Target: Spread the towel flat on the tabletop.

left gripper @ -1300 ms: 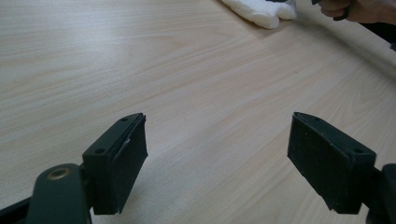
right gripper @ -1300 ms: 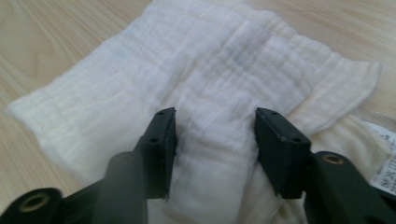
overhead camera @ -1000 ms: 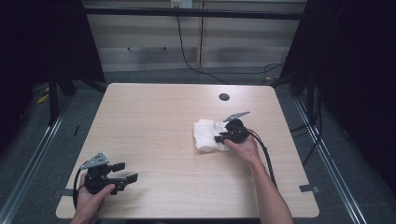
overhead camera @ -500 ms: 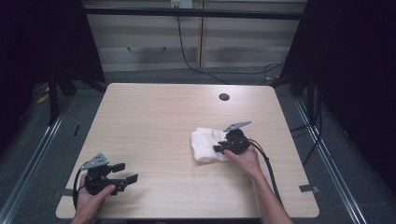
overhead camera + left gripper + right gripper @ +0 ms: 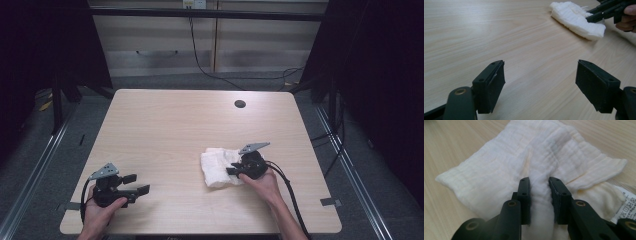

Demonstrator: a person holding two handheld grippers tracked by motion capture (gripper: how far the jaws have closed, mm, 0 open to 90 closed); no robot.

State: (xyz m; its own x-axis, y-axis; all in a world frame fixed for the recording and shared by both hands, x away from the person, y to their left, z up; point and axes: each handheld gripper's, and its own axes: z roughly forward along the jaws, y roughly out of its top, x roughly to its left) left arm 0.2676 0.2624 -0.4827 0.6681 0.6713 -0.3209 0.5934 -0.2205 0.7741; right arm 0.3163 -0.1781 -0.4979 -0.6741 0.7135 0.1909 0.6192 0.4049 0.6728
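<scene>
One folded white waffle-weave cloth [image 5: 219, 167] on light wooden table [image 5: 170, 125], right of centre near front edge; long axis running from far edge toward near edge, slightly slanted. Crumpled, layered, ridge of fabric bunched up; white care label [image 5: 627, 205] at one corner. Right gripper [image 5: 235, 171] clamped on that ridge, pads pressing both sides. Left gripper [image 5: 139, 184] at front left corner, well apart from cloth, jaws spread wide, nothing between. Two grippers, one cloth.
</scene>
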